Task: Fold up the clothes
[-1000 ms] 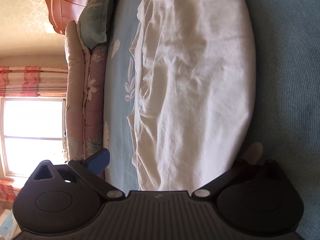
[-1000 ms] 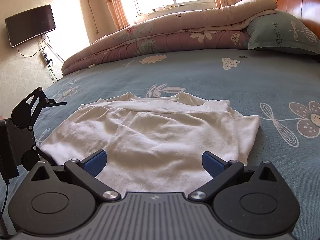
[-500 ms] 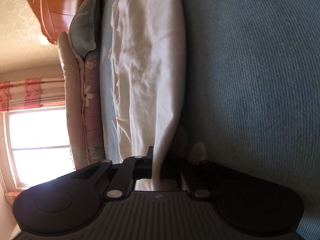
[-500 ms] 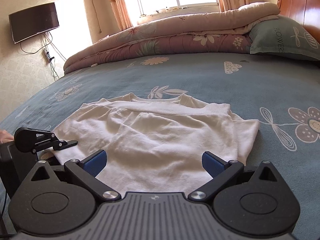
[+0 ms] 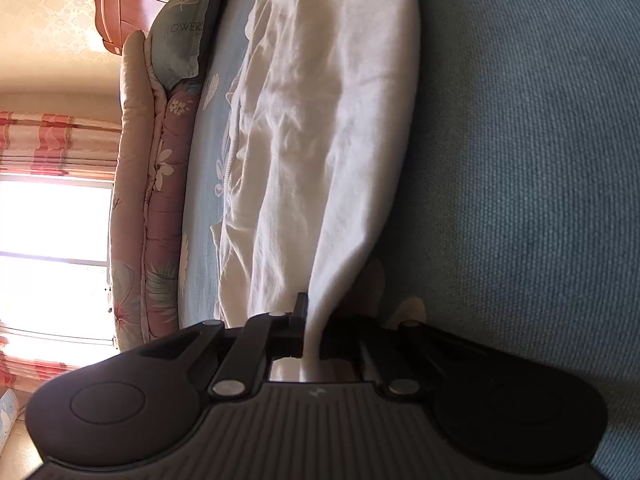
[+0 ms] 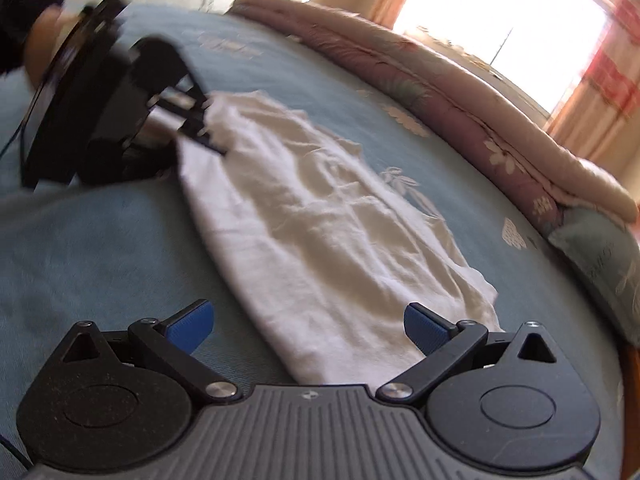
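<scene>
Lying flat on the blue bed sheet (image 6: 100, 248), crumpled, well short of the rolled quilt (image 6: 460, 92) by the window: the white shirt (image 6: 320, 216), not yet folded. Clamping one corner of that shirt at its far end, as seen from the right wrist view: the left gripper (image 6: 200, 128), jaws fully closed with cloth pinched between them; confirming the same in the left wrist view (image 5: 308, 332), a ridge of white fabric running straight from the shirt into the closed fingers. Hovering over the near edge of the shirt: the right gripper (image 6: 308, 322), blue pads (image 6: 424, 326) standing wide apart, nothing pressed between them, hem passing under the gap. Judging the step in hand: securing the second grip, one end of the shirt already taken, the other waiting. Calling next for lowering the right gripper onto the corner of the shirt nearest the pillow (image 6: 600, 256), sliding one finger under the hem and closing on the cloth alone, not the sheet beneath. Then, likely, lifting both ends together and carrying one side of the shirt over toward the other. Blurring somewhat in the right wrist view, so exact hem contact being hard to tell.
</scene>
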`<action>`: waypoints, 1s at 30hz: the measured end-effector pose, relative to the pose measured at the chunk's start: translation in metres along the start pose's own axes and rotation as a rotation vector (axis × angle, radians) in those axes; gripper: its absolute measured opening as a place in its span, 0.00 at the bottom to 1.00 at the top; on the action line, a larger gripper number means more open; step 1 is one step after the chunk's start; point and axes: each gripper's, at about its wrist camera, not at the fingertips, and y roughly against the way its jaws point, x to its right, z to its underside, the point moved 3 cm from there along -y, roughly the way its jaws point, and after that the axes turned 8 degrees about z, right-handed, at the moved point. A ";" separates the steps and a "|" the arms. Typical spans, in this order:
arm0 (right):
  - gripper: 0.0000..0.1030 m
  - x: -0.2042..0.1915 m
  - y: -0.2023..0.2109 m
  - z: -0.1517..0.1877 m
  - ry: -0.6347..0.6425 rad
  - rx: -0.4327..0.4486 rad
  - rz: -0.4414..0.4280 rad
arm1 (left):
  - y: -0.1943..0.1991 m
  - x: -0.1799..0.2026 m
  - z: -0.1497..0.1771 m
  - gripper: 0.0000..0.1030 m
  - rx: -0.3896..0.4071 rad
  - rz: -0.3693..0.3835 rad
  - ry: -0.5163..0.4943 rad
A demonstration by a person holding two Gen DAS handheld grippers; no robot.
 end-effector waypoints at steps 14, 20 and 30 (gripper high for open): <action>1.00 -0.025 -0.027 -0.014 0.323 -0.029 0.308 | -0.002 -0.007 0.006 0.00 0.046 0.015 0.033; 1.00 0.015 -0.021 0.035 0.379 -0.110 0.358 | -0.003 -0.006 0.006 0.00 0.046 0.015 0.037; 1.00 0.005 -0.048 0.017 0.506 -0.078 0.409 | -0.002 -0.006 0.007 0.00 0.042 0.015 0.033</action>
